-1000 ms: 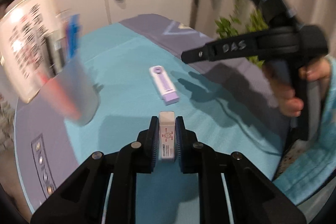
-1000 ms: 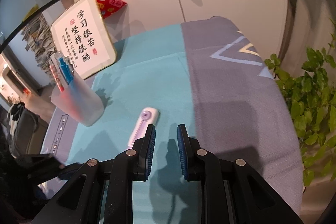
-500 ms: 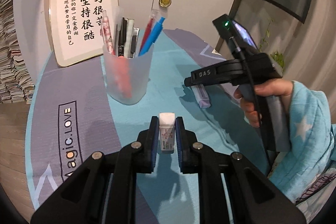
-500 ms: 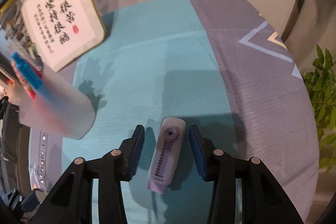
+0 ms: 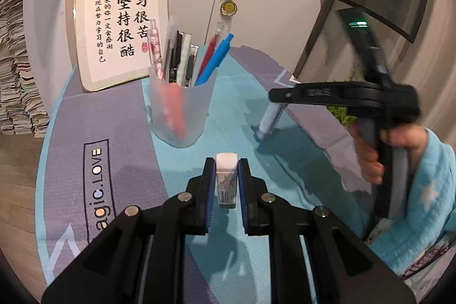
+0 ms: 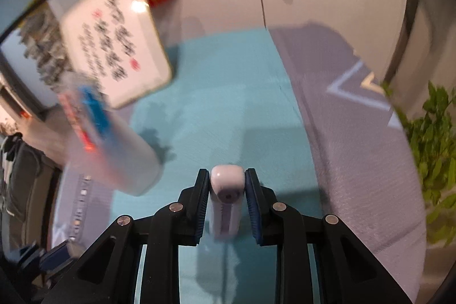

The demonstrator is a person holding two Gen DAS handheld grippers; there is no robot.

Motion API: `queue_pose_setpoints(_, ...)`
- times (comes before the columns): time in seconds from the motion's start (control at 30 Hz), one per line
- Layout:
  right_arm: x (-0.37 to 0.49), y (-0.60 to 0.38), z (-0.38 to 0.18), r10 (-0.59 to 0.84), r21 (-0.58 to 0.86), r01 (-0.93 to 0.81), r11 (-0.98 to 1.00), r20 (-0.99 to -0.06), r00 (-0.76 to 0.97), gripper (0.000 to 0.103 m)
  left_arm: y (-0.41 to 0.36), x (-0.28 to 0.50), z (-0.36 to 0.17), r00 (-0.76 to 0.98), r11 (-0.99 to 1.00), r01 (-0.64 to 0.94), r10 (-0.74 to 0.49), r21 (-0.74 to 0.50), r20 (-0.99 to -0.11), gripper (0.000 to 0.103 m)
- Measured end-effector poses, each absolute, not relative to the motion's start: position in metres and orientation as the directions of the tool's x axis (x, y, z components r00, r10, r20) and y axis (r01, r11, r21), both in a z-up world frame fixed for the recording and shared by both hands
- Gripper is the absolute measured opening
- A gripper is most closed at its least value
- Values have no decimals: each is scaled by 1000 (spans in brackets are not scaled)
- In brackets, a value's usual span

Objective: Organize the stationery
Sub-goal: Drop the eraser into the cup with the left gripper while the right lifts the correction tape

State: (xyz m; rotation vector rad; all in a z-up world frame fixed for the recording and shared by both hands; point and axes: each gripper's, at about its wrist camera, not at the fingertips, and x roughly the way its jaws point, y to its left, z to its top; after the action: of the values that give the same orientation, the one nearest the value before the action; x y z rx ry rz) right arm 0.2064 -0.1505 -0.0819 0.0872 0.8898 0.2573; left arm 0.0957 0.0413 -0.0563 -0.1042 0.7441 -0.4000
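A: Between the left claw (image 5: 225,184) pads, what's that white block?

B: Eraser (image 5: 226,178), paper sleeve on, clenched by its long sides so its bare end pokes forward. It hangs above the teal mat (image 5: 256,93) on the worktop, just short of the frosted pen cup (image 5: 182,107).

A: Why short of the cup?

B: My guess, it's lined up to drop in with the pens (image 5: 212,63) already standing there.

A: Right claw (image 6: 227,193)?

B: Closing on the lilac correction tape (image 6: 226,190), pads on both flat sides, rounded end forward. In the left view its lower end is just above the mat or barely touching; can't tell which.

A: Why side-on?

B: Probably the narrow width fits the claw. The cup looks like the target for both.
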Motion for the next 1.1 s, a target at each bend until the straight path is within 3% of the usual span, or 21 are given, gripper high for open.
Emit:
queue_pose_setpoints(0.2,180,-140,-56,283,156,-244,957,-680,677,27,45,95,-39,696,923,311,-383,-226,-607,13)
queue_pose_setpoints(0.57,165,-140,-49,320,169,-280,945,-659,681,27,51,132,29,800,940,286,-341,-186,-494,13)
queue_pose_setpoints(0.87,161,-150,-47,310,171,-265,949,-654,690,27,42,177,3,762,956,235,-295,-178,-576,14)
queue_pose_setpoints(1.1,161,-147,-46,314,170,-271,947,-652,690,27,46,184,-1,774,958,215,-287,-192,-565,14)
